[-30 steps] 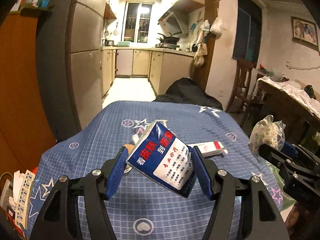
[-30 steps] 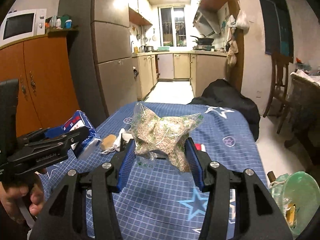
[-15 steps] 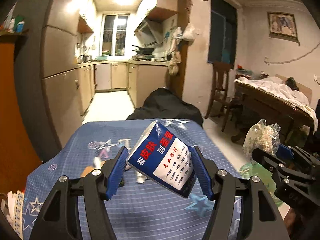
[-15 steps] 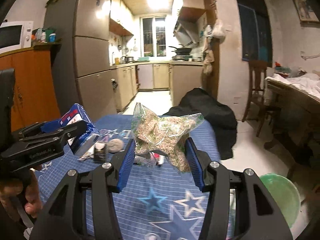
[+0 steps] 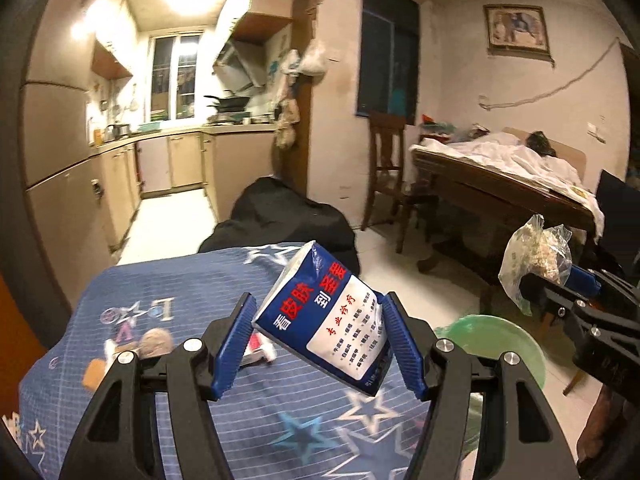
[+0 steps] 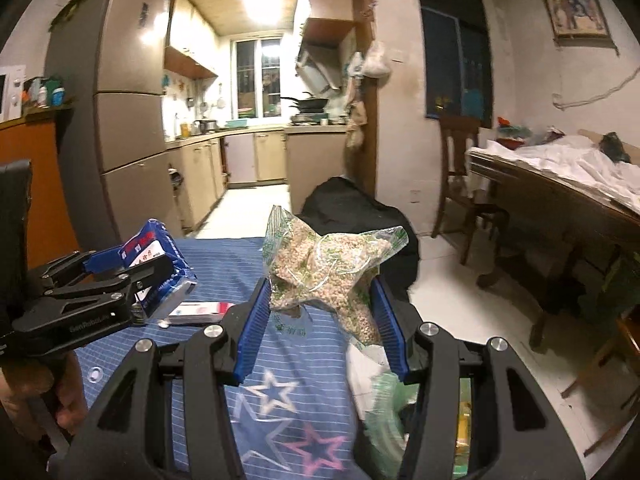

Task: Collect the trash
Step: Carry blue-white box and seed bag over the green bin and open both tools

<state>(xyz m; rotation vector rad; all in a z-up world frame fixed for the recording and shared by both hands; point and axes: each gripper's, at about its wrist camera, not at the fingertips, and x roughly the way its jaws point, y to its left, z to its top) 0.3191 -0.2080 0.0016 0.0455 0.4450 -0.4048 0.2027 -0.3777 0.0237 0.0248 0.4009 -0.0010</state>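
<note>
Your left gripper [image 5: 318,344] is clamped on the blue packet [image 5: 326,326], held up over the starry cloth [image 5: 168,300]. Your right gripper [image 6: 320,320] is squeezing the clear bag [image 6: 328,264] of grains, near the cloth's edge with the green bin [image 5: 500,340] below.

1. Blue-and-white packet [image 5: 332,320] has big Chinese print: "看皮肤" in white and red, then "到" and more red characters, too skewed to read.
2. Smaller red line plus tiny black text on its white panel, unreadable.
3. Left hand-held gripper [image 6: 156,280] has embossed lettering, too blurry to read.
</note>
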